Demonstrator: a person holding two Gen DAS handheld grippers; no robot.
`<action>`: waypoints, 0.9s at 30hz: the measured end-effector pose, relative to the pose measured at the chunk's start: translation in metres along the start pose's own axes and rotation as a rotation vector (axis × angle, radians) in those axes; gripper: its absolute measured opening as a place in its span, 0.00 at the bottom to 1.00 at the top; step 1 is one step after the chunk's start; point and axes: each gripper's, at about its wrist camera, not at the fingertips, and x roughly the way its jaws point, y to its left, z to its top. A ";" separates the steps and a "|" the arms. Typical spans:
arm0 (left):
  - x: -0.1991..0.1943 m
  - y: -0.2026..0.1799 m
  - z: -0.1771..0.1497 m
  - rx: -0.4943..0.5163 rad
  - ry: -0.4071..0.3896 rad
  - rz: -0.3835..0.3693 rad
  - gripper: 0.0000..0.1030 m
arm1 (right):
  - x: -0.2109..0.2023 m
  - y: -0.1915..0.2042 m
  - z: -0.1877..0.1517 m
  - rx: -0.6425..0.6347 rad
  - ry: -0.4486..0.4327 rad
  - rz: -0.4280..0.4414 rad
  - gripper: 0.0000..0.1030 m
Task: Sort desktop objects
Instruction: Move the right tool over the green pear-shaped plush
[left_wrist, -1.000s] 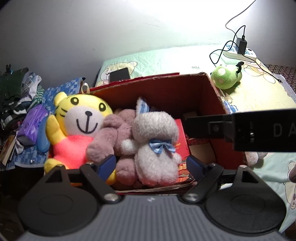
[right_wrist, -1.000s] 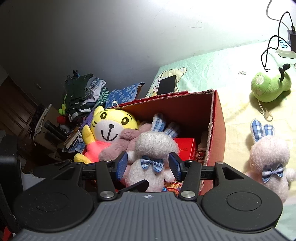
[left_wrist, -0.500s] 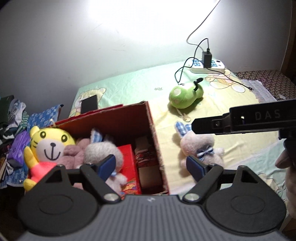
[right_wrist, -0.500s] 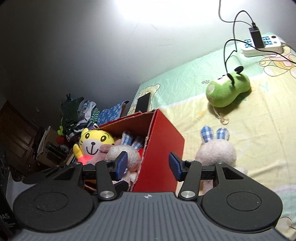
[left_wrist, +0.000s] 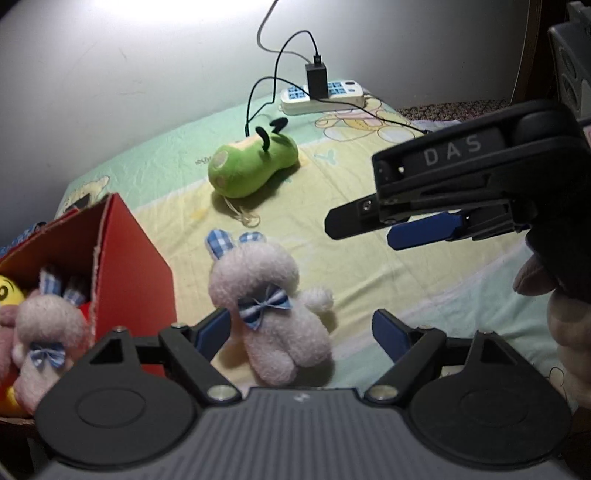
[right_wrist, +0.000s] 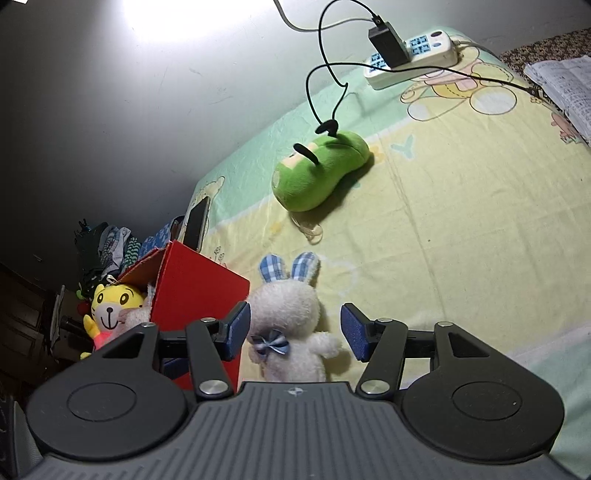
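Left wrist view now looks past the red box (left_wrist: 122, 266), which sat centre frame a second ago and has slid to the left edge. Both hands have swung right, away from the toys already packed inside: the yellow tiger (right_wrist: 110, 306) and a first bow-tied rabbit (left_wrist: 44, 328). In their place, the loose white rabbit (left_wrist: 269, 314) lies on its back on the bed sheet (left_wrist: 424, 280), just right of the box.

That rabbit now sits low between the fingers of the left gripper (left_wrist: 303, 332), which stand wide and clear of it, holding nothing. The right gripper (right_wrist: 295, 330) also frames the same rabbit (right_wrist: 291, 321), and its jaws are opening, the blue pads not pressing on the plush.

This looks like the start of the next pick: one toy stowed, the rabbit lined up. Farther off, the green plush (right_wrist: 317, 177) waits near the power strip (right_wrist: 413, 55), its cable trailing close by, probably the last to collect.
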 end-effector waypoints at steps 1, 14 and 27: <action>0.006 -0.001 -0.001 -0.008 0.010 0.004 0.83 | 0.002 -0.004 -0.001 0.002 0.009 0.000 0.62; 0.050 0.011 -0.005 -0.082 0.071 0.041 0.88 | 0.042 -0.016 0.016 -0.005 0.133 0.069 0.65; 0.048 0.023 0.007 -0.093 0.056 0.014 0.90 | 0.063 -0.021 0.045 -0.012 0.095 0.085 0.65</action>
